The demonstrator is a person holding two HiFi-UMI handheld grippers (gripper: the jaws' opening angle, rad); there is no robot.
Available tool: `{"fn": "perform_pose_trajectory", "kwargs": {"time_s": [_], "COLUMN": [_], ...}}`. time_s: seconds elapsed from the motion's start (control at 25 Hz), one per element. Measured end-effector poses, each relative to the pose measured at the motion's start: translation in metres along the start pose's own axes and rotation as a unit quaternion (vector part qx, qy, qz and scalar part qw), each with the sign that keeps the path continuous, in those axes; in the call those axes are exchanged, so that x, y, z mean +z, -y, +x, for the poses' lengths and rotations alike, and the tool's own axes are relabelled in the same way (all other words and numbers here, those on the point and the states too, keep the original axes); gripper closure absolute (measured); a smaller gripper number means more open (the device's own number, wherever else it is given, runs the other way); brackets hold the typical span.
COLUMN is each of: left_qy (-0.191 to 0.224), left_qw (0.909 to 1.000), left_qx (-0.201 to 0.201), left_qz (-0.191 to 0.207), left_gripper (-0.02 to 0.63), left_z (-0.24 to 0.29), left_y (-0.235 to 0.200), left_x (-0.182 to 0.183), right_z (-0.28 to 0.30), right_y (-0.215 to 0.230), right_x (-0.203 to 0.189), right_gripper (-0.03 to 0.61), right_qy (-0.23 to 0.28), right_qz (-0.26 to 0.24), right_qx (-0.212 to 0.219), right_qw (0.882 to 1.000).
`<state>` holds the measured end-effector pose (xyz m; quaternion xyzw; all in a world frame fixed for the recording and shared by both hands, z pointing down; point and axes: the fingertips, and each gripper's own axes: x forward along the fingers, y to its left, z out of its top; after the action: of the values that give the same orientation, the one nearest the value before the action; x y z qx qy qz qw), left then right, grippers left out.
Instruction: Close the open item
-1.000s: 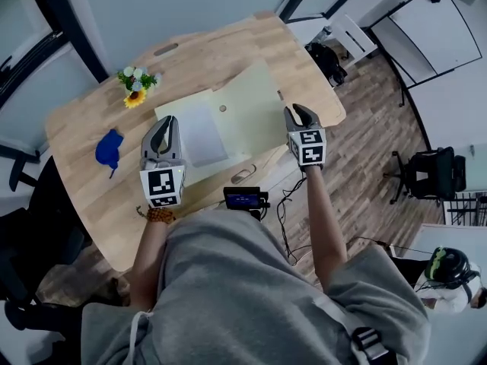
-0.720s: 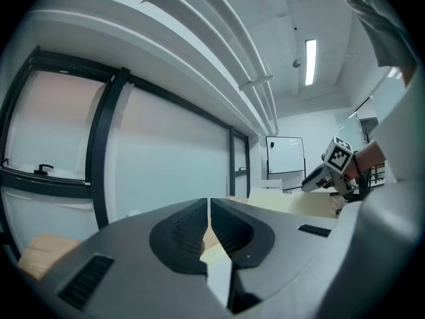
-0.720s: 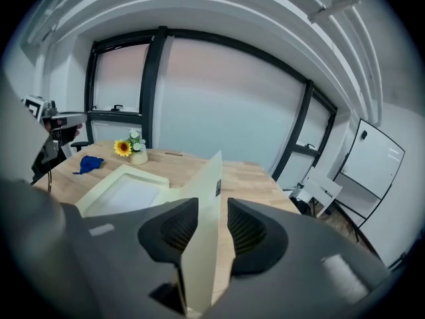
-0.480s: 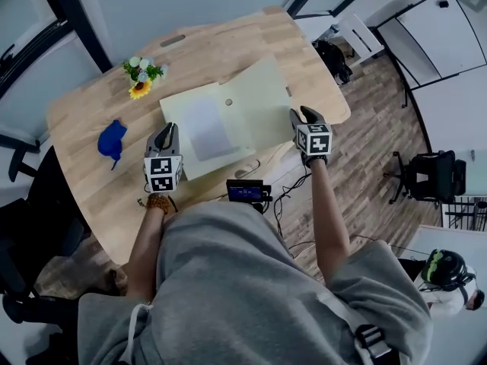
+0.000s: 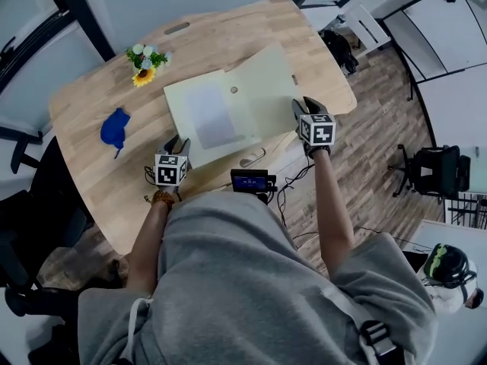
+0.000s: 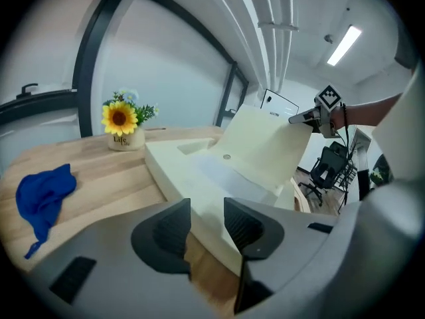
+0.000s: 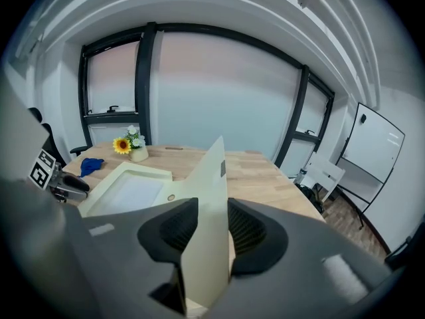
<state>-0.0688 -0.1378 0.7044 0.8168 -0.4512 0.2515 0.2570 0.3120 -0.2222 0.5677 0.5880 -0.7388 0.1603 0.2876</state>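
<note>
A pale cream box (image 5: 205,120) lies on the wooden table (image 5: 99,97), its lid (image 5: 270,90) standing up at a slant on the right. My left gripper (image 5: 176,144) sits low at the box's near left corner. Its jaws have just been opening, and in the left gripper view the left gripper (image 6: 207,221) has that corner of the box (image 6: 199,171) between them, unpressed. My right gripper (image 5: 304,105) is at the lid's free edge. In the right gripper view the right gripper (image 7: 212,228) has widened and straddles the thin lid (image 7: 209,198) without clamping it.
A small pot of flowers (image 5: 142,59) and a blue cloth (image 5: 114,128) lie left of the box. A black device (image 5: 249,181) and a metal clip (image 5: 251,158) sit at the table's near edge, with cables hanging below. An office chair (image 5: 430,169) stands on the floor at right.
My left gripper has dropped from above the box down to its near left corner and its jaws have parted. The right gripper sank a little at the lid's edge.
</note>
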Motion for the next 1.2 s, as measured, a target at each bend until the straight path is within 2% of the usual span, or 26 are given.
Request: {"fn": "perform_pose_trajectory", "kwargs": {"time_s": [0.16, 0.56, 0.76, 0.88, 1.08, 1.2], "left_qy": [-0.012, -0.023, -0.025, -0.028, -0.031, -0.032], "left_qw": [0.9998, 0.9986, 0.9981, 0.9980, 0.9980, 0.9977], "left_qx": [-0.009, -0.035, -0.038, -0.034, -0.033, -0.029], "left_qz": [-0.012, -0.033, -0.042, -0.046, -0.044, -0.053], "left_gripper": [0.459, 0.451, 0.446, 0.437, 0.431, 0.402], "left_z": [0.002, 0.004, 0.000, -0.001, -0.001, -0.001], "left_y": [0.002, 0.012, 0.010, 0.008, 0.006, 0.004], "left_x": [-0.019, -0.022, -0.022, -0.023, -0.024, -0.025], "right_z": [-0.002, -0.002, -0.003, -0.004, -0.004, -0.006], "right_y": [-0.006, -0.010, -0.013, -0.016, -0.017, -0.016], "right_x": [-0.002, 0.004, 0.006, 0.006, 0.004, 0.002], "right_gripper": [0.432, 0.455, 0.524, 0.532, 0.543, 0.547], "right_qy": [0.002, 0.009, 0.008, 0.007, 0.006, 0.007], "right_qz": [0.001, 0.000, -0.007, -0.014, 0.006, 0.019], "right_qx": [0.006, 0.016, 0.015, 0.016, 0.016, 0.020], "right_qw": [1.000, 1.000, 1.000, 1.000, 1.000, 1.000]}}
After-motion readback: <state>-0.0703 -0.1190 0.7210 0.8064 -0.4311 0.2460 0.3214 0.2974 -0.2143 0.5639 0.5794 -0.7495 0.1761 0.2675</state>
